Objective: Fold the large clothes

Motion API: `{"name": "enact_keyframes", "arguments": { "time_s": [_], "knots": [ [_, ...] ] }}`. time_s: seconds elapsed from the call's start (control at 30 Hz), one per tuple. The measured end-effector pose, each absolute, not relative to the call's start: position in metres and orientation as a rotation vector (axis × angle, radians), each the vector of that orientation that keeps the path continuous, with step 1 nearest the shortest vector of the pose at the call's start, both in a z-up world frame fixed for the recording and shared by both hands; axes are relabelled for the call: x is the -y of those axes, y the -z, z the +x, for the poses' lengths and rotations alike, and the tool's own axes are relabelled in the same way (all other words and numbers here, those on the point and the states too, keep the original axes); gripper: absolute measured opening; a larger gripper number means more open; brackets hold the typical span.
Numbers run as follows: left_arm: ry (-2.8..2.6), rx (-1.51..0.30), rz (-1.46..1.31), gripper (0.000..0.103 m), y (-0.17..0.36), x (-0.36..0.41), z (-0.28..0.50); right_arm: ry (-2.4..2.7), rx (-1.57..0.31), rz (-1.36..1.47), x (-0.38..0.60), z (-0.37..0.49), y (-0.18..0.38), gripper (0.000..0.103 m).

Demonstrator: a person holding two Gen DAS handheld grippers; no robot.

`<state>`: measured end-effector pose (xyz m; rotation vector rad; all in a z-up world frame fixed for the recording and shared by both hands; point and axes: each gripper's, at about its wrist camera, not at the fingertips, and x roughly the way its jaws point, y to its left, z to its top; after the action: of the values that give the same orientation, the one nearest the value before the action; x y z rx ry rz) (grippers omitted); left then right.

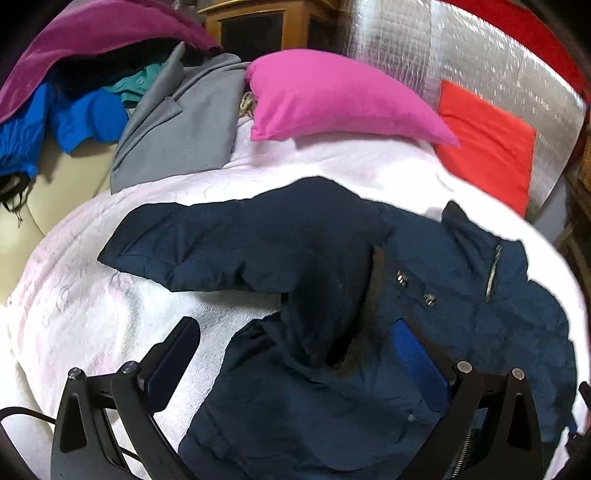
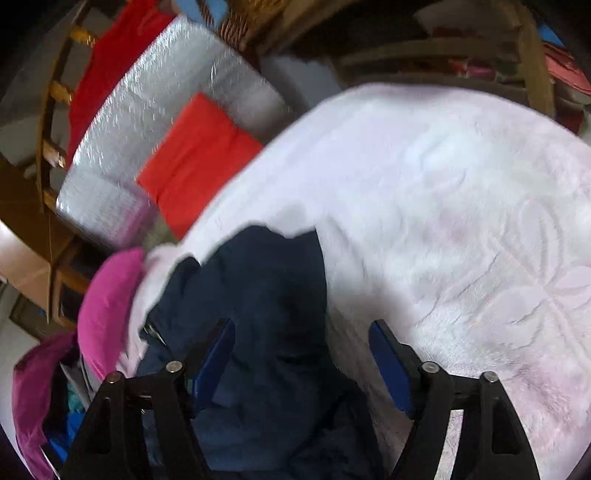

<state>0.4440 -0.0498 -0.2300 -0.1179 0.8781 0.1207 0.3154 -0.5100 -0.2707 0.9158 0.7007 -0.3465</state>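
A navy padded jacket lies spread on a white-pink bedspread. One sleeve stretches left, and its zipper and metal snaps show at the right. My left gripper hovers open over the dark hood and collar. Its left finger is over the bedspread and its right pad lies against the jacket front. In the blurred right wrist view, my right gripper stands open above an edge of the jacket. Navy fabric shows between the fingers, and no pad presses on it. The bedspread fills the right side.
A pink pillow and a red cushion lie at the bed's far side against a silver foil mat. A grey garment, blue clothes and a purple cloth pile at the far left.
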Motion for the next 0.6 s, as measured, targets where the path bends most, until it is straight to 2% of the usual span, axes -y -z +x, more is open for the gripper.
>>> {"name": "enact_keyframes", "arguments": {
  "time_s": [0.03, 0.1, 0.13, 0.23, 0.4, 0.53, 0.6],
  "knots": [
    [-0.135, -0.894, -0.098, 0.103, 0.234, 0.052, 0.447, 0.324, -0.727, 0.909, 0.508, 0.321, 0.277, 0.060],
    [-0.150, -0.928, -0.080, 0.103, 0.241, 0.054, 0.452, 0.311, -0.784, 0.865, 0.499, 0.335, 0.284, 0.053],
    [-0.156, -0.949, -0.072, 0.103, 0.245, 0.055, 0.454, 0.310, -0.794, 0.842, 0.497, 0.336, 0.285, 0.044],
    [-0.169, -1.004, -0.066, 0.103, 0.257, 0.056, 0.461, 0.309, -0.802, 0.770, 0.488, 0.345, 0.278, 0.028],
    [-0.176, -1.021, -0.064, 0.103, 0.262, 0.062, 0.464, 0.298, -0.711, 0.627, 0.468, 0.350, 0.245, 0.025],
    [-0.138, -1.073, -0.069, 0.103, 0.271, 0.069, 0.467, 0.346, -0.866, 0.532, 0.458, 0.374, 0.269, 0.028],
    [-0.131, -1.082, -0.077, 0.103, 0.273, 0.069, 0.467, 0.338, -0.849, 0.552, 0.460, 0.366, 0.270, 0.029]
  ]
}}
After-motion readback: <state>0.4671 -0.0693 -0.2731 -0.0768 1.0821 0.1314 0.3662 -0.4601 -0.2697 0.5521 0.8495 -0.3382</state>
